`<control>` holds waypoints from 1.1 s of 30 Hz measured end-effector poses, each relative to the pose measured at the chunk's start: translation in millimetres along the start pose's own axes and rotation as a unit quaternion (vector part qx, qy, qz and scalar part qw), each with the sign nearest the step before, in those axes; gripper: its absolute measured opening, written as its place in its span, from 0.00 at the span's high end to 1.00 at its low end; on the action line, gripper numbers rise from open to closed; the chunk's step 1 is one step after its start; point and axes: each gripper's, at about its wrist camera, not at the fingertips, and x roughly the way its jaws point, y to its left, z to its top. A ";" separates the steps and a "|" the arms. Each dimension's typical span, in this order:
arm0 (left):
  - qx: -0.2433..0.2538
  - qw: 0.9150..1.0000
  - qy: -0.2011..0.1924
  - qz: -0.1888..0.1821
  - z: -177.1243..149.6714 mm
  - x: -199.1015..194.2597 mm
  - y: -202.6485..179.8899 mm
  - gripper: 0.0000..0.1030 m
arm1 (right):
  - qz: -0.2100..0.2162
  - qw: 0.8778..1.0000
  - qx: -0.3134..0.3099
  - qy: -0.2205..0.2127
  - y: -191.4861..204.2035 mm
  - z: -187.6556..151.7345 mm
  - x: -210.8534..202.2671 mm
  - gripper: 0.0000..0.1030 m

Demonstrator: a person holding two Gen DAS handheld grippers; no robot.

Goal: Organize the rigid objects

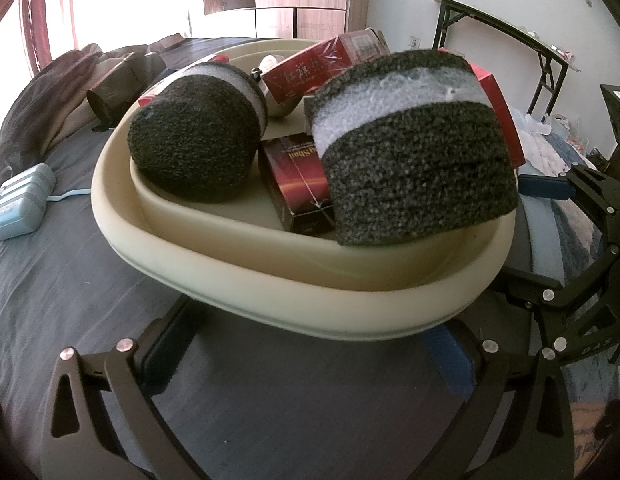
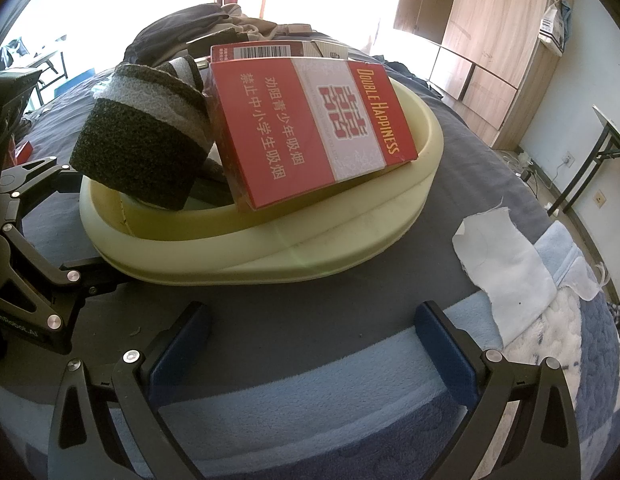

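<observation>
A cream oval basin point(image 1: 270, 280) sits on a bed. It holds two black-and-white foam blocks point(image 1: 414, 160) point(image 1: 194, 148), a dark red box point(image 1: 300, 184), red cartons point(image 1: 314, 68) and a metal bowl point(image 1: 284, 106). In the right wrist view the basin point(image 2: 270, 248) holds a large red Double Happiness carton point(image 2: 310, 128) leaning on its rim, beside a foam block point(image 2: 146, 140). My left gripper point(image 1: 310, 356) is open, its fingers under the basin's near rim. My right gripper point(image 2: 314, 344) is open and empty, just short of the basin.
A pale blue power strip point(image 1: 20, 204) lies on the dark grey bedsheet at left. Dark clothes point(image 1: 70, 80) pile up behind the basin. A white cloth point(image 2: 506, 272) lies on a blue blanket at right. A folding table point(image 1: 510, 40) and wooden wardrobes stand beyond.
</observation>
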 end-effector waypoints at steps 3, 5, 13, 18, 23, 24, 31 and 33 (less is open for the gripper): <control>0.000 1.000 0.000 0.000 0.0 0.0 0.0 0.00 | 0.000 1.000 0.000 0.000 0.0 0.0 0.0 0.00; 0.000 1.000 0.000 0.000 0.0 0.0 -0.3 0.00 | 0.000 1.000 0.000 0.000 -0.3 0.0 0.2 0.00; 0.000 1.000 0.000 0.000 0.0 0.0 -0.1 0.00 | 0.000 1.000 0.000 0.000 0.0 0.1 0.1 0.00; 0.000 1.000 0.000 0.000 0.0 0.0 -0.4 0.00 | 0.000 1.000 0.000 0.000 -0.5 0.0 0.3 0.00; 0.000 1.000 0.000 0.000 -0.1 -0.1 -0.4 0.00 | 0.000 1.000 0.000 0.000 -0.1 0.0 0.0 0.00; 0.000 1.000 0.000 0.000 -0.1 -0.1 -0.1 0.00 | 0.000 1.000 0.000 0.000 0.0 0.0 0.0 0.00; 0.000 1.000 0.000 0.000 -0.1 0.0 -0.4 0.00 | 0.000 1.000 0.000 0.000 -0.2 0.0 0.1 0.00; 0.000 1.000 0.000 0.000 -0.5 -0.9 0.2 0.00 | 0.000 1.000 0.000 0.000 -0.1 0.0 0.0 0.00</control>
